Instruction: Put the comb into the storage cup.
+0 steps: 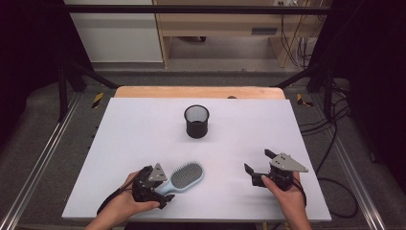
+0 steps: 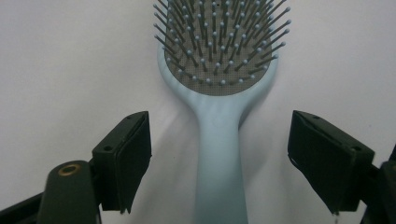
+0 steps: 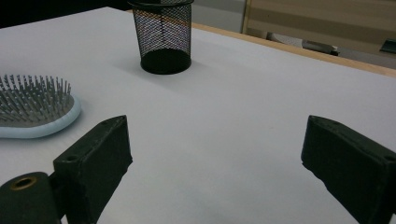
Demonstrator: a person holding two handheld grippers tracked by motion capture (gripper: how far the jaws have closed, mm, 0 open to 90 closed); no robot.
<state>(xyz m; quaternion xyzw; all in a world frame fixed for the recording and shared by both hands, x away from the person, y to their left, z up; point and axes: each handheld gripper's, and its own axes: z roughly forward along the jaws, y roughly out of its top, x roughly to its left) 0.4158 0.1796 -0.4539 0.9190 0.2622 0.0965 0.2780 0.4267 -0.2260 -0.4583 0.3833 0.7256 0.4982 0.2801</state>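
Your left gripper [image 2: 219, 158] straddles the pale blue bristle hairbrush's [image 2: 219, 116] handle, jaws wide, nothing gripped yet; right gripper [image 1: 261, 163] gapes empty; black mesh cup [image 1: 197, 121] waits unfilled.

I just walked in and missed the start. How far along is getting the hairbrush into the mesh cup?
Done: nothing yet; the hairbrush lies flat on the table, bristles up. In hand: the left gripper is open with its jaws either side of the handle, not clamped. The right gripper is open, holding nothing. Left: grasping, lifting and carrying it to the mesh cup.
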